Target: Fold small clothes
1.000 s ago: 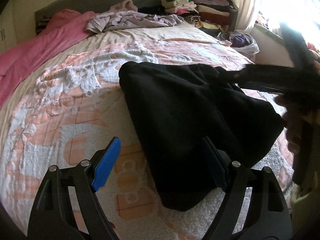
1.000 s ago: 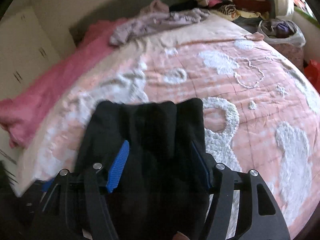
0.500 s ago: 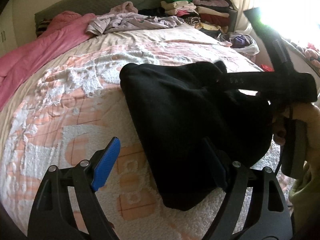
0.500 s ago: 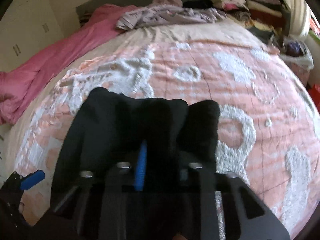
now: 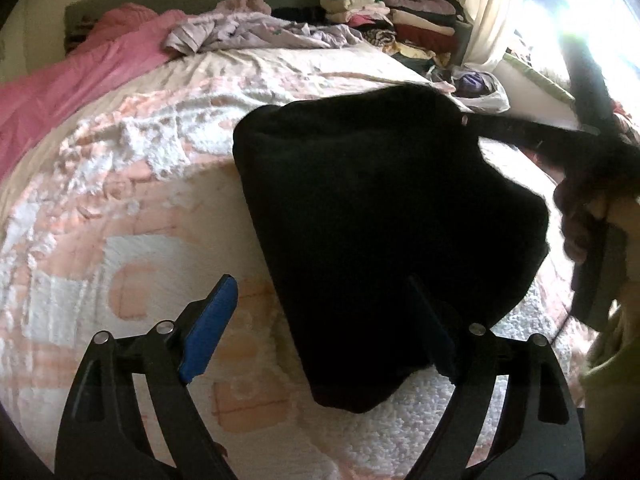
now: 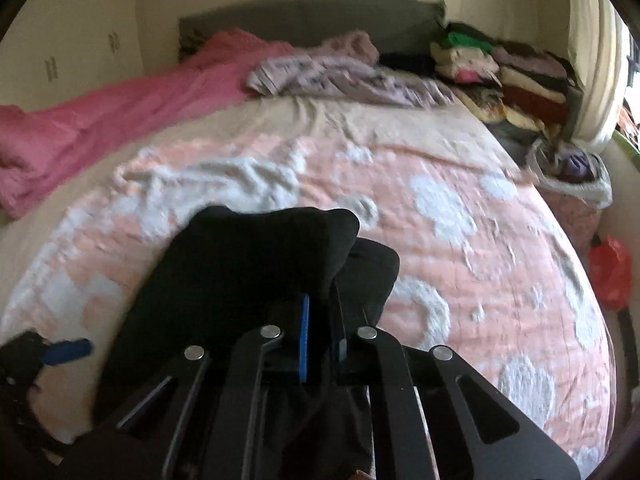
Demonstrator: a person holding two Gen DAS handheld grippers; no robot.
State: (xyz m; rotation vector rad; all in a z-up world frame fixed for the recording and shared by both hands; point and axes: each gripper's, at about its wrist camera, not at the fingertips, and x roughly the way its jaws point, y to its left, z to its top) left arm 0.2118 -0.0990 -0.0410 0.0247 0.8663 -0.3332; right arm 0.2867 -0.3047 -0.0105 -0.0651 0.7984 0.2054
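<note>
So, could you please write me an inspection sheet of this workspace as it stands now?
Surface: bed with a pink-and-white bedspread.
Job's things: black garment lying on the bedspread, one edge pinched.
Clutter: pink blanket, crumpled lilac clothes, stack of folded clothes at the head end.
Grippers: left hand-held gripper open, jaws opening, over the garment's near end; right hand-held gripper shut on the garment.
Cables: nothing seen.
Surroundings: curtain, bright window, red bag beside the bed.

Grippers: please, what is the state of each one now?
Left gripper: open, its jaws opening, holding nothing.
Right gripper: closed on the black garment.
</note>
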